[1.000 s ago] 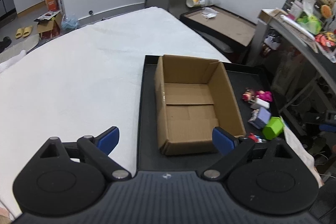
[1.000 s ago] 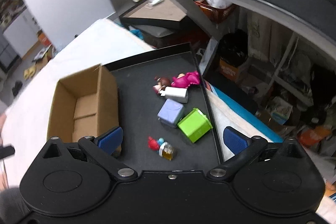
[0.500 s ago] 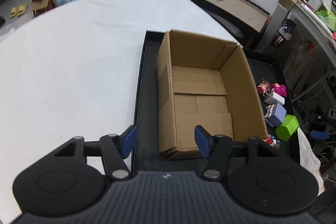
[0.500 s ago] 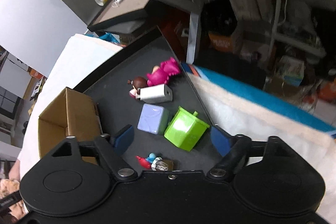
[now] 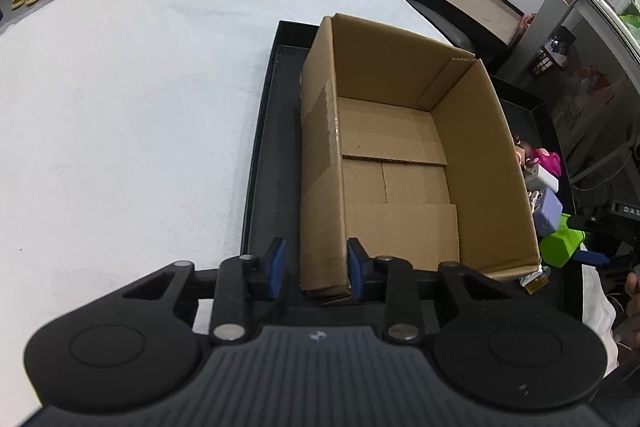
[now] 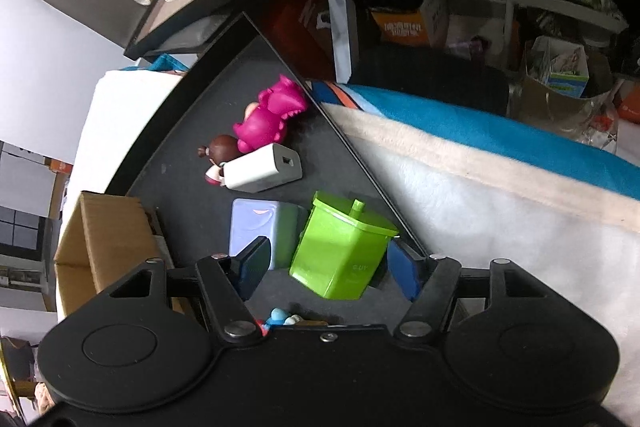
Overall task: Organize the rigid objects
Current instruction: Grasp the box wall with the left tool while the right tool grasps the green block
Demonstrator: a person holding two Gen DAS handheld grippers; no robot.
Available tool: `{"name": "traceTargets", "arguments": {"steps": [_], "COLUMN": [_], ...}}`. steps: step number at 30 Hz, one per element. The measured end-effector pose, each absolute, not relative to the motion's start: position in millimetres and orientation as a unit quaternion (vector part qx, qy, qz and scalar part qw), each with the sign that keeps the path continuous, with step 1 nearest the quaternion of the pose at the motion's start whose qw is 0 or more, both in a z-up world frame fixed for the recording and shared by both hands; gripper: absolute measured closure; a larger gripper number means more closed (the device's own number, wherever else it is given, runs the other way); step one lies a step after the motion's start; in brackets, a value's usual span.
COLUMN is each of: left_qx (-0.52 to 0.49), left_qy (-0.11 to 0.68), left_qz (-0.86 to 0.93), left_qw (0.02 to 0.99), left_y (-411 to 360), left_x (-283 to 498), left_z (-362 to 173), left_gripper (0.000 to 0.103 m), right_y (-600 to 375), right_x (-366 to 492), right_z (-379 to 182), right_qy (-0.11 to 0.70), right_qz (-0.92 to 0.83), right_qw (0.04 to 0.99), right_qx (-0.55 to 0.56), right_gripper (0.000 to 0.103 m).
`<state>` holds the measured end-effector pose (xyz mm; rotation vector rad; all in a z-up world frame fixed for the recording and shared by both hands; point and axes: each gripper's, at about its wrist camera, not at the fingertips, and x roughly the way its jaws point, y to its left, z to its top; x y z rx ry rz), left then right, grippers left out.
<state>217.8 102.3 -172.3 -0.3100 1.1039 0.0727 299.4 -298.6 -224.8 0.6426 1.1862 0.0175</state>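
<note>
An open, empty cardboard box (image 5: 400, 163) stands on a black tray (image 5: 272, 131). My left gripper (image 5: 316, 269) has its blue pads on either side of the box's near left corner, with a gap left on the left side. My right gripper (image 6: 328, 267) is open around a green toy bin (image 6: 342, 247), pads a little off its sides. On the tray beside it lie a lilac cube (image 6: 260, 227), a white charger (image 6: 260, 169), a pink figure (image 6: 272, 119), a brown-haired doll (image 6: 222, 149) and a small blue-red toy (image 6: 280, 317).
The tray lies on a white-covered table (image 5: 132, 99). The tray's right rim (image 6: 360, 167) runs just beside the green bin. A teal and cream cloth (image 6: 480, 147) lies to the right. Cluttered shelves and boxes (image 6: 400, 19) stand beyond.
My left gripper has narrowed and moved forward onto the box's near left corner. My right gripper has dropped down and narrowed around the green bin.
</note>
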Motion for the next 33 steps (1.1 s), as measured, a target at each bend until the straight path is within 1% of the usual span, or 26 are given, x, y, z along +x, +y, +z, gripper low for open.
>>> {"name": "traceTargets", "arguments": {"steps": [2,3,4,7,8,9,21,33], "left_qx": [-0.149,-0.150,-0.150,-0.149,-0.152,-0.158,-0.173,-0.189], "left_qy": [0.525,0.525,0.524,0.514,0.513,0.510,0.500,0.494], "left_qz": [0.035,0.034,0.034,0.047,0.051,0.054,0.064,0.051], "left_qw": [0.837,0.837,0.838,0.843,0.844,0.844,0.846,0.847], "left_y": [102.1,102.0,102.0,102.7,104.2,105.7,112.1,118.9], "left_x": [219.3,219.3,219.1,217.0,216.9,216.9,211.2,208.6], "left_z": [-174.7,-175.0,-175.1,-174.8,-174.8,-174.5,-171.5,-173.2], "left_gripper": [0.075,0.076,0.077,0.085,0.089,0.091,0.090,0.089], "right_y": [-299.8,-300.1,-300.6,-298.7,-297.2,-295.6,-283.8,-252.6], "right_x": [304.7,306.5,307.8,307.9,306.7,305.4,286.3,280.7], "right_z": [-230.9,-233.6,-235.9,-237.2,-236.1,-235.4,-209.6,-172.7], "right_qy": [0.551,0.551,0.553,0.552,0.552,0.551,0.551,0.528], "right_qz": [0.000,-0.002,-0.005,-0.007,-0.008,-0.008,0.023,0.053], "right_qw": [0.780,0.778,0.775,0.778,0.781,0.784,0.796,0.825], "right_qx": [0.298,0.302,0.305,0.300,0.293,0.285,0.248,0.196], "right_gripper": [0.040,0.044,0.051,0.053,0.053,0.053,0.053,0.053]}}
